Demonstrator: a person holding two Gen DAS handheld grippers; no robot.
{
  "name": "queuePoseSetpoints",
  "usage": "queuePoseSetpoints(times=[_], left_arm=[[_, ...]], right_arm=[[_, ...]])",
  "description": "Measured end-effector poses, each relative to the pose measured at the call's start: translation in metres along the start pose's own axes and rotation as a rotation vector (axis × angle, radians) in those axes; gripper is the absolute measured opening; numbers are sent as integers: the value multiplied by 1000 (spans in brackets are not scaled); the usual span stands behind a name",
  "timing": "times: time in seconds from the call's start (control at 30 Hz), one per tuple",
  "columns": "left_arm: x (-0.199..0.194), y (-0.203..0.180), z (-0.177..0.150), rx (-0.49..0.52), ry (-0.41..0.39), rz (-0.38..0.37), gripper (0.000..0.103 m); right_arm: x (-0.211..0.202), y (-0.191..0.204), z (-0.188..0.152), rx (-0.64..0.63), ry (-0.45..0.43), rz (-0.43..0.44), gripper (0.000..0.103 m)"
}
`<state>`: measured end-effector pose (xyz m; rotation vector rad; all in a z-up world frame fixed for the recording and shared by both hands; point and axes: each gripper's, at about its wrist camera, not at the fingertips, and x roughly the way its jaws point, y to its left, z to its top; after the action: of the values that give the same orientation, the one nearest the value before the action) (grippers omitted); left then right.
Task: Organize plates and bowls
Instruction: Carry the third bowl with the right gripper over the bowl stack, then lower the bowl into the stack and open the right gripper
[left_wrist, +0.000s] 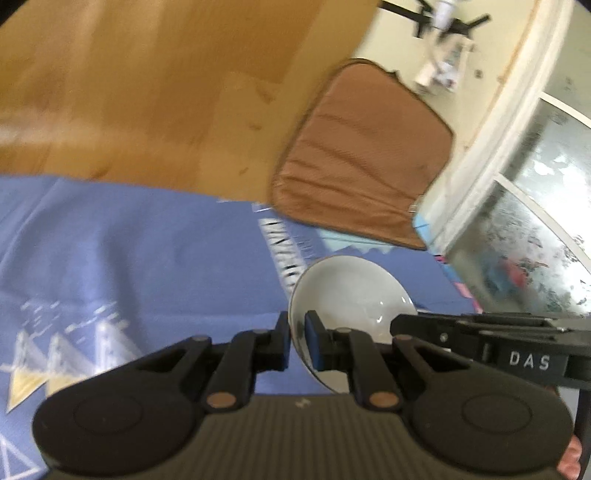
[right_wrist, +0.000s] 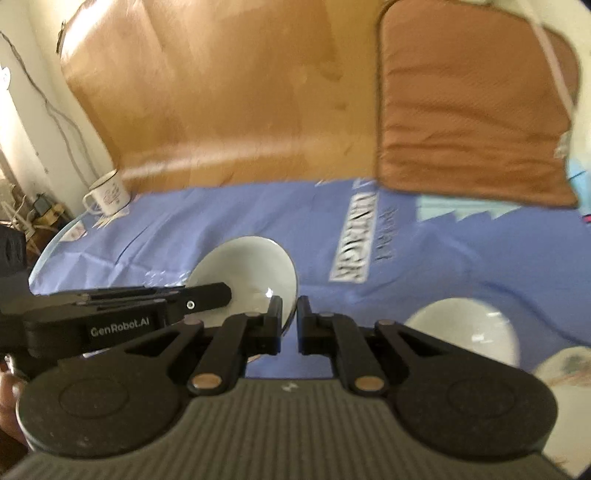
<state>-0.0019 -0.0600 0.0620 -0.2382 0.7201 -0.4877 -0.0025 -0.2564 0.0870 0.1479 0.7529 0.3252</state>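
Open blue cloth (right_wrist: 207, 218) ahead and leftward, bare as far as the mug (right_wrist: 107, 194) at the far left edge. Blocked rightward by another white bowl (right_wrist: 469, 328) and far right by the brown cushion (right_wrist: 469, 107).

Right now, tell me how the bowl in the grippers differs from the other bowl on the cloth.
The gripped bowl is clamped at its rim by the left gripper and right gripper; the free bowl is untouched. The gripped bowl looks tilted; the free bowl rests on the blue cloth. Both are plain white.
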Motion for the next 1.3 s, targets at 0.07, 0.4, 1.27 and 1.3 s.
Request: queuePoseSetpoints(times=[0.07,0.4,1.27,1.3], left_arm=[[10,-17,5,18,9,-28,10],[67,-73,0,82,95,-96,10],[53,-73,-18,178,5,61,28],[51,-72,-19,185,-2,72,29]], right_arm=[[-10,-15,1,22,-16,-26,10],[-30,-75,-16,129,-26,-134,11],[-60,-88,-51,206,-135,-112,33],[-59,-87,-52,210,-133,-112,33]])
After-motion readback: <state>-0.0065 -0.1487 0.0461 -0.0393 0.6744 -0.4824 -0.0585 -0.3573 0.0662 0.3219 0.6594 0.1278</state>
